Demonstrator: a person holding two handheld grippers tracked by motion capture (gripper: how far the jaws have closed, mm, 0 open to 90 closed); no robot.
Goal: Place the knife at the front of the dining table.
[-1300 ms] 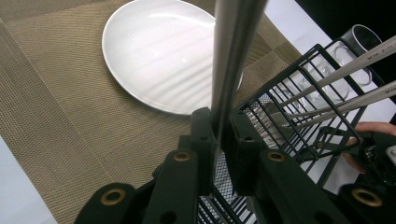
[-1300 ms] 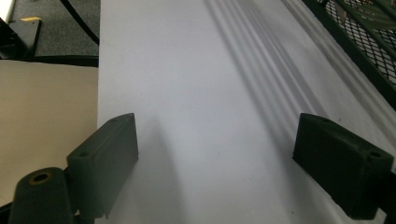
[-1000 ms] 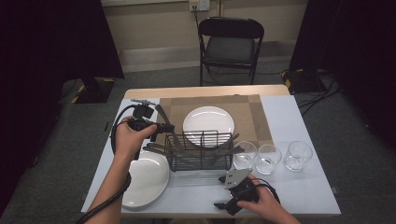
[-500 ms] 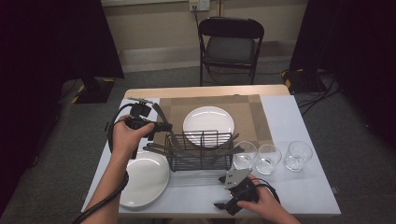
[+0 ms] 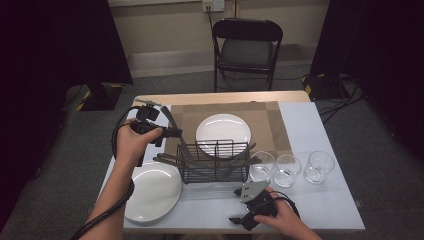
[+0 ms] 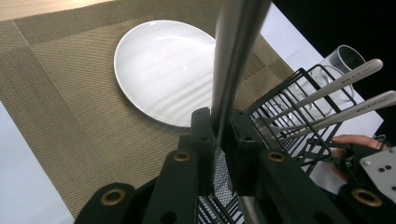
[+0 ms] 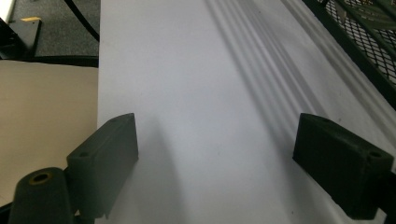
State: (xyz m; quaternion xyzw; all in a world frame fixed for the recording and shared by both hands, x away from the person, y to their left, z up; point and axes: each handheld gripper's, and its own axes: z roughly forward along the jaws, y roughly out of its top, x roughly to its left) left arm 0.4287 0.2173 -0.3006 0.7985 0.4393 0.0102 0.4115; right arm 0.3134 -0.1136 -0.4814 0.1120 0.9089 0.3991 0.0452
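left gripper [image 6: 215, 140] clamping a steel utensil handle [image 6: 236, 56] at 10 o'clock of the wire basket [image 5: 214, 161] | right gripper [image 7: 215, 163] resting wide open, empty | risk: handle slipping or snagging the basket, hitting the plate [image 6: 163, 70]

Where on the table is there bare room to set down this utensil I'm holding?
Free: woven tan placemat right of the round white plate, and bare white tabletop behind the three clear glasses. Crowded: black wire basket and the second white plate at front left.
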